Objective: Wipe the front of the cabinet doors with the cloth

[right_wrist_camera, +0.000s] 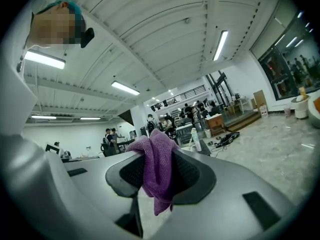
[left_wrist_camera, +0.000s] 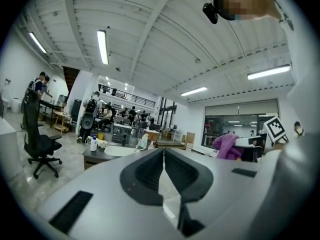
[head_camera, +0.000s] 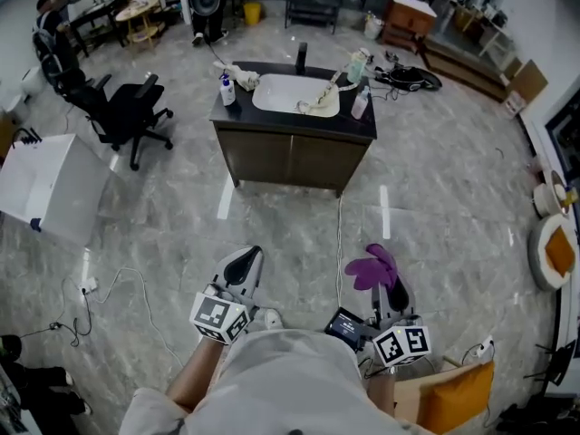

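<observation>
R gripper (right_wrist_camera: pixel 160 156): clamped on cloth (right_wrist_camera: pixel 156 181), carried ready for wiping. L gripper (left_wrist_camera: pixel 164 153): jaws together, empty, spare. I'm well off cabinet (head_camera: pixel 290 159).

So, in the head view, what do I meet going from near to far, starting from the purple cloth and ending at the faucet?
purple cloth → cabinet doors → white sink basin → black faucet

The marbled floor (head_camera: pixel 435 198) carries the sink cabinet (head_camera: pixel 292 157), an office chair (head_camera: pixel 122 111) and loose cables (head_camera: pixel 339 234).
</observation>
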A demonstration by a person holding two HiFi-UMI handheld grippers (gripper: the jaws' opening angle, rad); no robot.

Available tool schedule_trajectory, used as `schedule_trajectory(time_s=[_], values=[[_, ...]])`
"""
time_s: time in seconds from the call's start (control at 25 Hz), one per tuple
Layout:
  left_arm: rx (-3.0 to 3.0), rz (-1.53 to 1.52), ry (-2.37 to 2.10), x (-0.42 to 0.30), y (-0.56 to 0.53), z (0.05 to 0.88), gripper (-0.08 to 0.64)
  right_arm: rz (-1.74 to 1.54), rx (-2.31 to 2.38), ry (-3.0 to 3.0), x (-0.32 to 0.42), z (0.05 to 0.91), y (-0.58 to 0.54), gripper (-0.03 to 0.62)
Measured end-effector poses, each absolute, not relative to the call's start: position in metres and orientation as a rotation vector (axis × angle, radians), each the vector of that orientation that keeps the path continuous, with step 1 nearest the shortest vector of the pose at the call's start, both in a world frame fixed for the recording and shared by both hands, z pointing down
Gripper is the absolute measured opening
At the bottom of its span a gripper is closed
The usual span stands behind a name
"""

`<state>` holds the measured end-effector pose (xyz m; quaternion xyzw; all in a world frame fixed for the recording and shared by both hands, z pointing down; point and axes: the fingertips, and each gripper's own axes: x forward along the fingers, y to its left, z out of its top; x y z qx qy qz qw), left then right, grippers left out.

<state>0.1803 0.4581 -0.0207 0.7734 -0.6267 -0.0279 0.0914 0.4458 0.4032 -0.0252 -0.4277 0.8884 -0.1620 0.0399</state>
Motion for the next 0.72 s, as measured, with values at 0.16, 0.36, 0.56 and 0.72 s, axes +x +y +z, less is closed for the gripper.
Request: schedule_trajectory(time_s=[0.16, 0.36, 0.56, 0.72], values=[[2.212, -0.088, -1.885, 0.153, 0.444, -0.006, 0.017, -0.483, -1.357, 2.728, 0.439, -0.026, 0.378, 0.133], [2.205, -0.080, -1.888, 0.142, 0.402, 0.003, 0.017, -0.509, -1.354, 2.755, 0.428, -0.014, 0.335, 0.133], [2.185, -0.102, -1.897, 0.138, 0.345, 0.000, 0.017, -0.535, -1.308, 2.794, 0.412, -0.003, 0.266, 0.133], [2.158, -0.043, -1.935, 0.125, 0.297, 0.002, 0.017, -0.522, -1.229, 2.823, 0.397, -0.001, 0.198, 0.133]])
